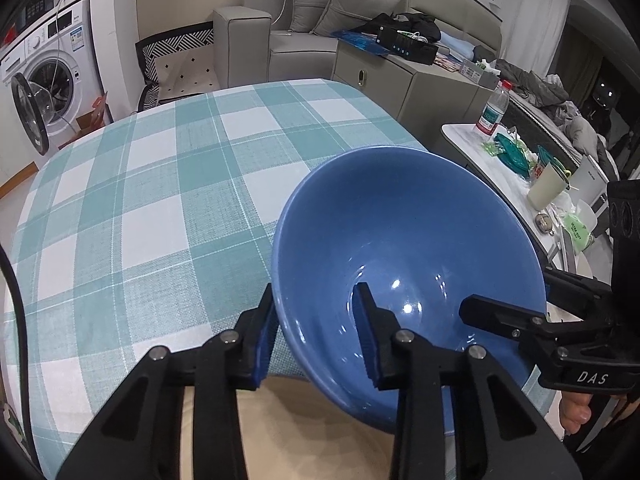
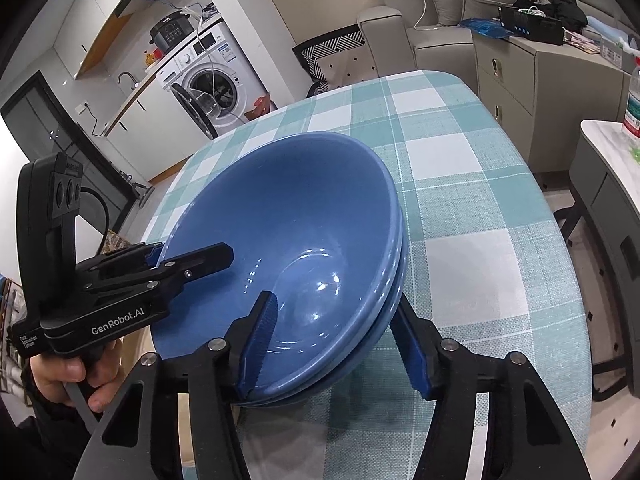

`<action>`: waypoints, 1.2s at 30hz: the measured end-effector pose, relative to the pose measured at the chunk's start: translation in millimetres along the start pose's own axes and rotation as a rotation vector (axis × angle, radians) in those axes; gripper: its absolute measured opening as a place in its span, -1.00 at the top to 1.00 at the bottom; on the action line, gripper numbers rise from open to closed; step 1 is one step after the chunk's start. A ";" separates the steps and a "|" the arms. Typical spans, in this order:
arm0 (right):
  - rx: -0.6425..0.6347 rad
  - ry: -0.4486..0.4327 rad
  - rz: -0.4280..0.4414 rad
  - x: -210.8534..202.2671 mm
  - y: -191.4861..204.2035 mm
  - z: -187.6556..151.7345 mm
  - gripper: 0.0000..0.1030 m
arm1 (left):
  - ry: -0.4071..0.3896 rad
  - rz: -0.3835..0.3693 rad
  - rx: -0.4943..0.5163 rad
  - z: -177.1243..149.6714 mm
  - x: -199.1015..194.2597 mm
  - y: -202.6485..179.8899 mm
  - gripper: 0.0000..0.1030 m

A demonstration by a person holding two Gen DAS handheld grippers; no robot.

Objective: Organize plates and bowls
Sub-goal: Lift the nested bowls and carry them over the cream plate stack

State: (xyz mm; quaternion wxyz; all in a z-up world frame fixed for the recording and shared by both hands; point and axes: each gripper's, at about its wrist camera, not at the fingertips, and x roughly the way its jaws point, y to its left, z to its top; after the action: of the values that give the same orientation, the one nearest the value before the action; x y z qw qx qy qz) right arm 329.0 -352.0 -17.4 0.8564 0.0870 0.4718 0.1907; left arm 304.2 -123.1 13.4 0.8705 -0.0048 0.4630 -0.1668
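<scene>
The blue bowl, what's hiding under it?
Under the top blue bowl sits another blue bowl; only its rim peeks out. Below them is the checked tablecloth. Whatever lies beneath the bowls' bottoms is covered.

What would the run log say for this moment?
blue bowls stacked, table edge | left gripper gripping rim | right gripper straddling rim, grip unclear

The blue bowl (image 1: pixel 404 240) looks glazed ceramic, smooth and glossy, catching bright glints of light. Under it the checked tablecloth (image 1: pixel 160 200) is matt woven cloth. The gripper fingers (image 2: pixel 256 344) are matt black plastic with ribbed blue pads.
</scene>
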 end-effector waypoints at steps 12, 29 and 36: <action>0.001 -0.001 -0.033 -3.9 0.6 -1.7 -0.12 | -0.008 0.010 0.019 0.1 -4.5 -6.4 0.33; 0.001 -0.031 -0.060 -22.5 -0.9 -3.5 -0.11 | -0.029 0.009 0.046 2.2 -16.6 -21.9 0.33; -0.016 -0.052 -0.060 -33.2 5.6 -4.6 -0.11 | -0.055 0.014 0.049 0.6 -30.5 -23.8 0.33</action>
State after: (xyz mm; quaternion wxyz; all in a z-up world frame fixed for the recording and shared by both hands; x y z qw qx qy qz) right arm 307.7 -360.7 7.7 0.8743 0.0712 0.4504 0.1664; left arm 282.2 -136.7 42.1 0.8838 0.0151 0.4348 -0.1719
